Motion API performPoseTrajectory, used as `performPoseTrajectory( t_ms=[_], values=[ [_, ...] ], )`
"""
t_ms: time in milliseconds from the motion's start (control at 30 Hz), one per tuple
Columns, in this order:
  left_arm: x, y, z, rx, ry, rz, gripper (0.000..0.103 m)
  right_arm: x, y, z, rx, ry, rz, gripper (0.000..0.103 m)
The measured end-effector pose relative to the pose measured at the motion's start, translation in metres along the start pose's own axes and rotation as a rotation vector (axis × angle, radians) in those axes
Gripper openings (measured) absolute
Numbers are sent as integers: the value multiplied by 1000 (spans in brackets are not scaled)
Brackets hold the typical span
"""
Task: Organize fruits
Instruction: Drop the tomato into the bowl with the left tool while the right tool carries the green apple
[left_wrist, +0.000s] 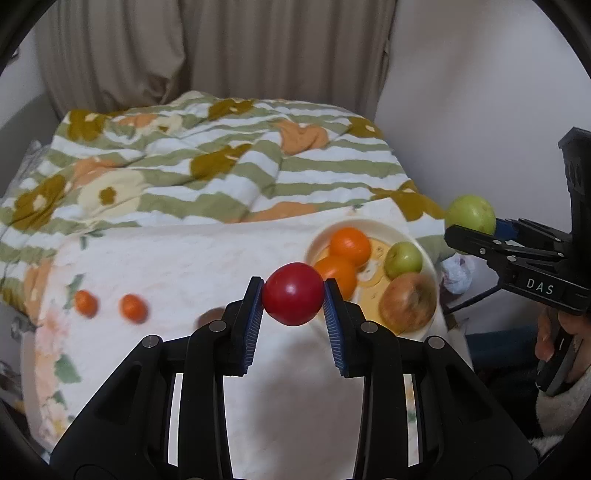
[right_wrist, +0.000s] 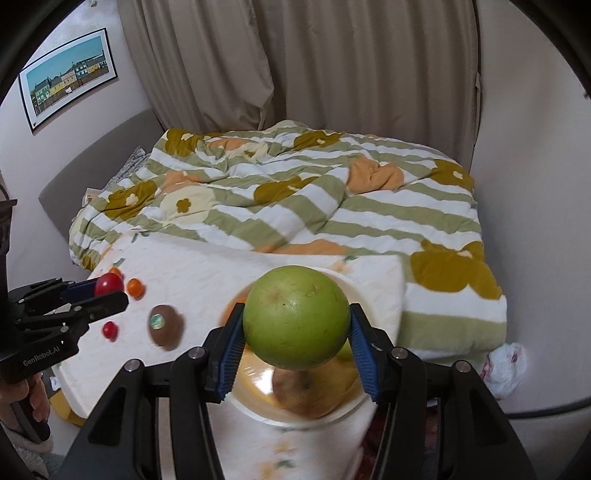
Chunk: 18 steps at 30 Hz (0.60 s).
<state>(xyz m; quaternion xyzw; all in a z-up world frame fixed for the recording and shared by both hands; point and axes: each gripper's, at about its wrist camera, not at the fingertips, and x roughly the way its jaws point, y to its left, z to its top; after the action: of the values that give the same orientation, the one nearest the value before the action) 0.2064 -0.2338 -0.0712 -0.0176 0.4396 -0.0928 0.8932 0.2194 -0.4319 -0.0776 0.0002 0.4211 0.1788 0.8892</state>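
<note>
In the left wrist view, our left gripper (left_wrist: 293, 295) pinches a small red fruit (left_wrist: 293, 293) between its blue pads, caught at its widest girth and carried in the air above the white blanket (left_wrist: 177, 266); it looks smooth, glossy and light, so we judge it could squirt out if squeezed off-centre, and bruise if squeezed hard. Just beyond it to the right sits the cream bowl (left_wrist: 430, 269) with two oranges (left_wrist: 349, 245), a small green apple (left_wrist: 403, 256) and a russet apple (left_wrist: 408, 301), while two small orange fruits (left_wrist: 133, 307) lie loose at the left. In the right wrist view, our right gripper (right_wrist: 296, 328) clamps a large green apple (right_wrist: 295, 317) across its middle, over the bowl (right_wrist: 354, 291); it seems firm, heavier and waxy, so a hold on the equator suits it best. A brown kiwi-like fruit (right_wrist: 165, 326) and a small red one (right_wrist: 110, 329) rest on the blanket at the left
</note>
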Motion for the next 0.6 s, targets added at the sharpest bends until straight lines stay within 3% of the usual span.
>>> performPoseTrajectory(
  t_ms=[267,600],
  values=[
    [61,-47,19,48,78,-69,40,22,-40,10,24,11,11,49],
    [121,-70,19,124,195,-143,40,41,-58,6,83,32,3,49]
  ],
)
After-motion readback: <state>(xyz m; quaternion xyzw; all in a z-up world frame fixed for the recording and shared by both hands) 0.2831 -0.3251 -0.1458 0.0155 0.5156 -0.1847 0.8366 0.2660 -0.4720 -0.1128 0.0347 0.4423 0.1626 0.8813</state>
